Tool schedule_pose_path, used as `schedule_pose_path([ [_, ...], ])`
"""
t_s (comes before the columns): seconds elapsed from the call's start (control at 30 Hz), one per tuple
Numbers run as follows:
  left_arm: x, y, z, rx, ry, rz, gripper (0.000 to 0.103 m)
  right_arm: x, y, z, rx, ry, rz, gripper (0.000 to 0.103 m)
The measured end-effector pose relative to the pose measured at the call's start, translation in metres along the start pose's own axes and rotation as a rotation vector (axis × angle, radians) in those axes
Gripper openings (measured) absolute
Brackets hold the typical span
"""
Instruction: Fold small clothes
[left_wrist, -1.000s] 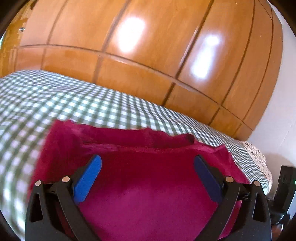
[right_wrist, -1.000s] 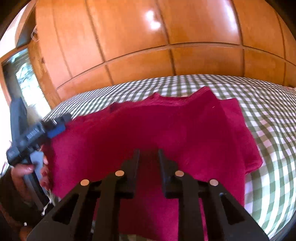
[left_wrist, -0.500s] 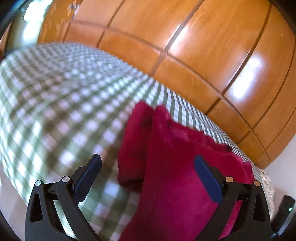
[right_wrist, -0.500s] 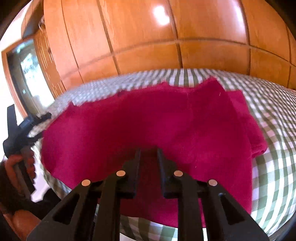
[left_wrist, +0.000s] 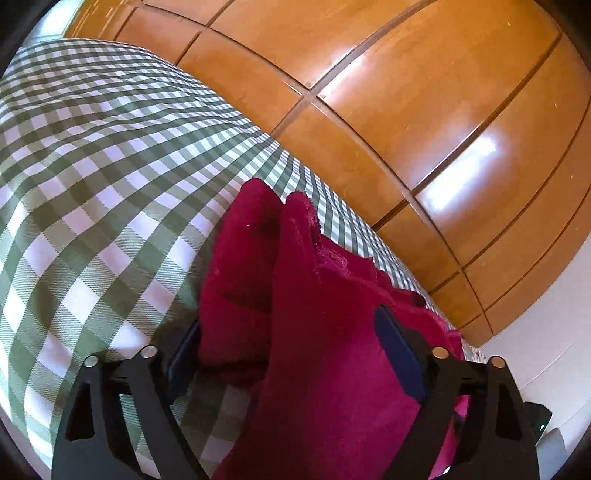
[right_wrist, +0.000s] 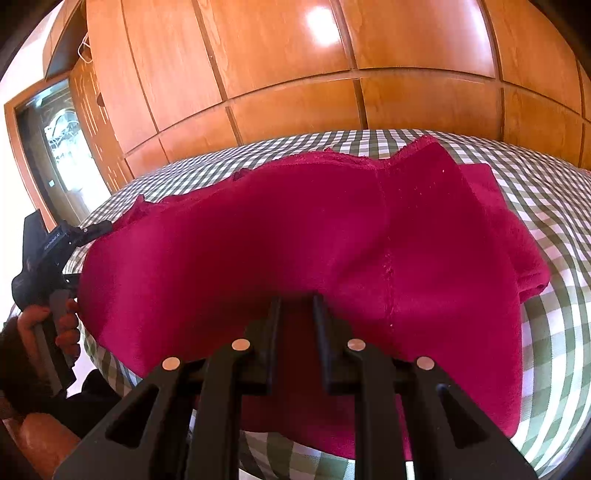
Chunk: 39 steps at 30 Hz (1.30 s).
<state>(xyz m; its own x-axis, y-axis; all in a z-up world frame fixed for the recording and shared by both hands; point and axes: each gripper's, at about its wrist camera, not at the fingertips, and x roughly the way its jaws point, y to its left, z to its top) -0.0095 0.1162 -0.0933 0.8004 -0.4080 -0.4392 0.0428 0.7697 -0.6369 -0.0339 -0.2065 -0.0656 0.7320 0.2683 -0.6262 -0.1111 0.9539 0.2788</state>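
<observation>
With the right hand-held gripper (right_wrist: 295, 314) clenched on the near hem of the red garment (right_wrist: 314, 240) spread on the bed (right_wrist: 546, 206), we let the left hand-held gripper (left_wrist: 291, 354) close squarely around the left edge, catching both layers.

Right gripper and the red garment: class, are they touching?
Touching. The right wrist view shows the right gripper with its jaws nearly shut and a fold of the red garment pinched between them, on the checked bedspread.
</observation>
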Motion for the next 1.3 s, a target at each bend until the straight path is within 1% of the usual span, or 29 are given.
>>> schedule_pose_path([
  [0.07,0.002,-0.005,-0.002,0.041,0.012,0.028,0.080,0.000,0.000,0.000,0.007,-0.001,0.002,0.017],
  [0.13,0.006,-0.012,-0.004,0.095,0.024,0.067,0.080,0.000,0.000,0.001,0.011,-0.002,0.004,0.017],
  [0.23,0.006,-0.012,-0.003,0.107,0.026,0.074,0.080,0.000,0.000,0.001,0.016,-0.003,0.008,0.017],
  [0.27,0.005,-0.011,-0.002,0.101,0.016,0.075,0.080,0.000,0.000,0.000,0.016,-0.003,0.009,0.017],
  [0.3,0.001,-0.011,-0.001,0.090,-0.011,0.095,0.081,-0.001,0.000,0.000,0.017,-0.004,0.009,0.017],
  [0.33,-0.002,-0.012,0.000,0.085,-0.032,0.113,0.086,-0.001,0.000,0.000,0.017,-0.004,0.010,0.018],
  [0.37,-0.006,-0.012,0.000,0.086,-0.062,0.144,0.089,-0.001,0.000,0.000,0.017,-0.004,0.012,0.018],
  [0.4,-0.005,-0.012,0.002,0.095,-0.064,0.164,0.089,-0.001,-0.001,0.000,0.019,-0.004,0.015,0.018],
  [0.5,-0.001,-0.011,0.001,0.132,-0.040,0.179,0.089,-0.001,-0.001,0.000,0.024,-0.007,0.028,0.021],
  [0.53,0.003,-0.012,0.000,0.136,-0.017,0.182,0.089,-0.001,-0.001,0.000,0.024,-0.007,0.031,0.023],
  [0.6,0.006,-0.013,0.000,0.143,0.012,0.163,0.089,-0.001,0.000,0.000,0.024,-0.008,0.039,0.026],
  [0.63,0.007,-0.014,0.000,0.133,0.028,0.133,0.084,-0.001,0.001,0.000,0.021,-0.009,0.041,0.028],
  [0.67,0.009,-0.013,0.000,0.101,0.063,0.061,0.082,-0.001,0.002,0.000,0.019,-0.010,0.041,0.029],
  [0.7,0.010,-0.014,-0.001,0.089,0.073,0.041,0.082,-0.001,0.002,-0.001,0.018,-0.011,0.040,0.030],
  [0.73,0.011,-0.016,-0.001,0.100,0.076,0.044,0.082,-0.001,0.003,-0.001,0.018,-0.012,0.041,0.030],
  [0.8,0.012,-0.013,0.000,0.095,0.082,0.038,0.078,-0.001,0.003,-0.001,0.021,-0.013,0.043,0.030],
  [0.83,0.012,-0.007,0.002,0.061,0.081,0.037,0.070,-0.001,0.002,-0.001,0.022,-0.013,0.044,0.030],
  [0.9,0.011,-0.001,0.005,0.018,0.087,0.026,0.061,-0.001,0.002,-0.001,0.024,-0.014,0.046,0.030],
  [0.97,0.013,-0.003,0.006,0.010,0.107,0.029,0.044,-0.001,0.003,-0.002,0.026,-0.015,0.044,0.031],
  [1.0,0.013,-0.005,0.008,0.005,0.119,0.016,0.039,-0.001,0.004,-0.002,0.025,-0.015,0.044,0.032],
  [1.03,0.014,-0.009,0.009,0.005,0.124,0.022,0.036,-0.001,0.006,-0.002,0.021,-0.015,0.045,0.034],
  [1.1,0.011,-0.017,0.010,0.021,0.118,0.035,0.033,-0.001,0.009,-0.002,0.009,-0.013,0.043,0.038],
  [1.13,0.009,-0.023,0.011,0.028,0.111,0.033,0.032,-0.001,0.011,-0.003,-0.002,-0.013,0.041,0.042],
  [1.27,-0.003,-0.040,0.016,0.049,0.074,-0.012,0.029,-0.001,0.021,-0.004,-0.046,-0.014,0.024,0.053],
  [1.3,-0.006,-0.046,0.017,0.058,0.065,-0.022,0.029,-0.001,0.022,-0.004,-0.052,-0.014,0.021,0.054],
])
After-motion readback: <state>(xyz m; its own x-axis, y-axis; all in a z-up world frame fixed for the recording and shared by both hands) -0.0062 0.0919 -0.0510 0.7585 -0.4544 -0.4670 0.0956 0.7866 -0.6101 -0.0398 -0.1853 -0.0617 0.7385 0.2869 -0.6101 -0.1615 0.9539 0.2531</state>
